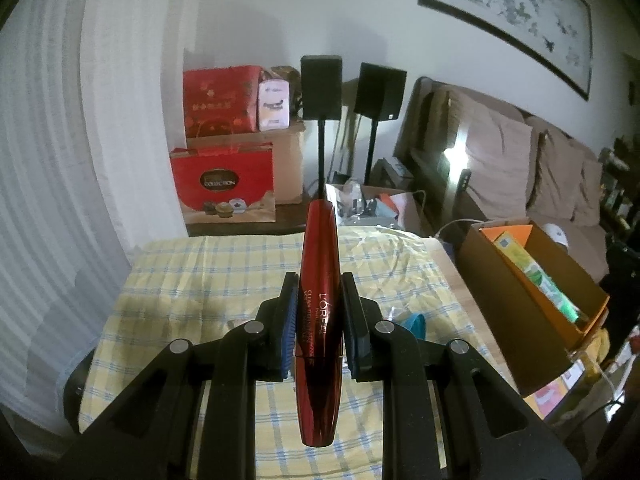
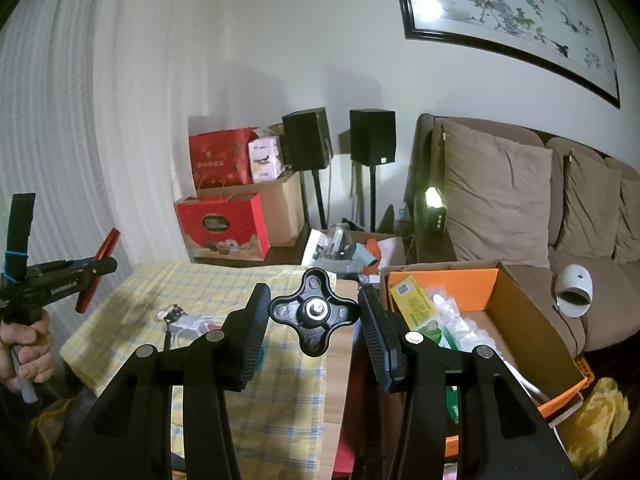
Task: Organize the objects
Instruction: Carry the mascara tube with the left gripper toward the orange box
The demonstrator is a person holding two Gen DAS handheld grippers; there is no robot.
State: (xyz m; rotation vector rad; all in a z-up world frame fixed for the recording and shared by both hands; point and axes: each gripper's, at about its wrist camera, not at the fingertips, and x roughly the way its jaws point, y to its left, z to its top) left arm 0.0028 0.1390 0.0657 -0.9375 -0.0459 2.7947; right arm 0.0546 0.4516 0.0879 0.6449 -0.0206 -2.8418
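Here a red mascara tube (image 1: pixel 320 300) is clamped between the nearly closed pads of the left gripper (image 1: pixel 319 320), projecting ahead over the checked cloth (image 1: pixel 180 280). A black four-lobed knob (image 2: pixel 314 311) is pinched by the half-open right gripper (image 2: pixel 314 320); the cardboard box (image 2: pixel 532 320) lies to its right.

The mascara tube (image 1: pixel 320 280) looked like glossy, smooth red plastic with a mirror-like sheen, and the left gripper (image 1: pixel 319 312) holding it was matt black plastic with round bare-metal pins. The tablecloth (image 1: pixel 192 280) was soft, wrinkled checked cloth over a smooth wooden table (image 2: pixel 340 360). The knob (image 2: pixel 314 310) was semi-gloss black plastic with a shiny metal centre, and the box (image 2: pixel 532 328) was matt brown cardboard.
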